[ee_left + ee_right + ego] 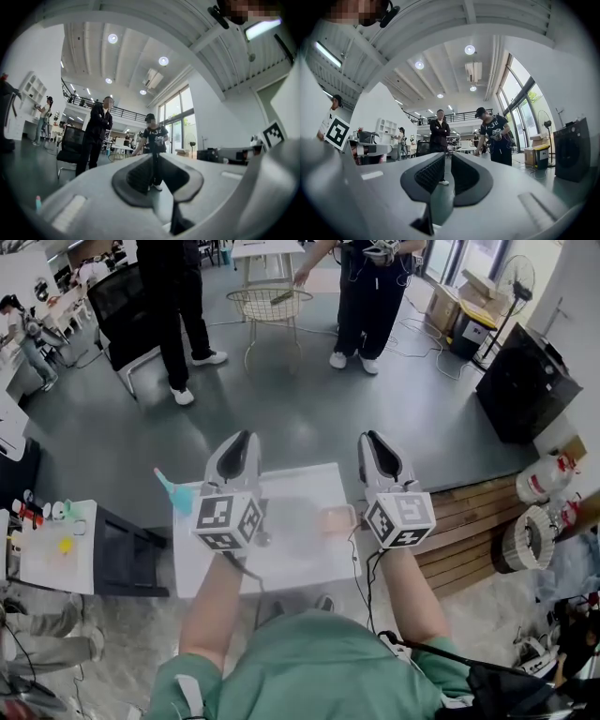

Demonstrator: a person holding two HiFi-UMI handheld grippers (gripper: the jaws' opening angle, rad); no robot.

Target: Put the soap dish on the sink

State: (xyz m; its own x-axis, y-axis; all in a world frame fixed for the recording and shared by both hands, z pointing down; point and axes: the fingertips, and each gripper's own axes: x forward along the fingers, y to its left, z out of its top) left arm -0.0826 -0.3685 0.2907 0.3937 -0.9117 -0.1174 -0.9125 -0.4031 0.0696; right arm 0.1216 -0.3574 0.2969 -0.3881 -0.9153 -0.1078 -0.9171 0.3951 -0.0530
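From the head view, a pinkish soap dish (335, 519) lies on the white table (309, 568), just right of a blurry sink basin (286, 519). Both grippers are held up above the table and point out at the room. My left gripper (242, 437) hovers over the table's left half, my right gripper (372, 437) over the soap dish side. In the left gripper view the left gripper (154, 157) has its dark pads close together with nothing held. The right gripper (446, 157) looks the same in the right gripper view. Neither touches the dish.
A teal object (175, 491) stands at the table's left edge. Two people stand by a wire basket table (270, 304). A black chair (127, 306), a black cabinet (525, 381), wooden slats (478, 521) and a small white side table (56, 554) surround me.
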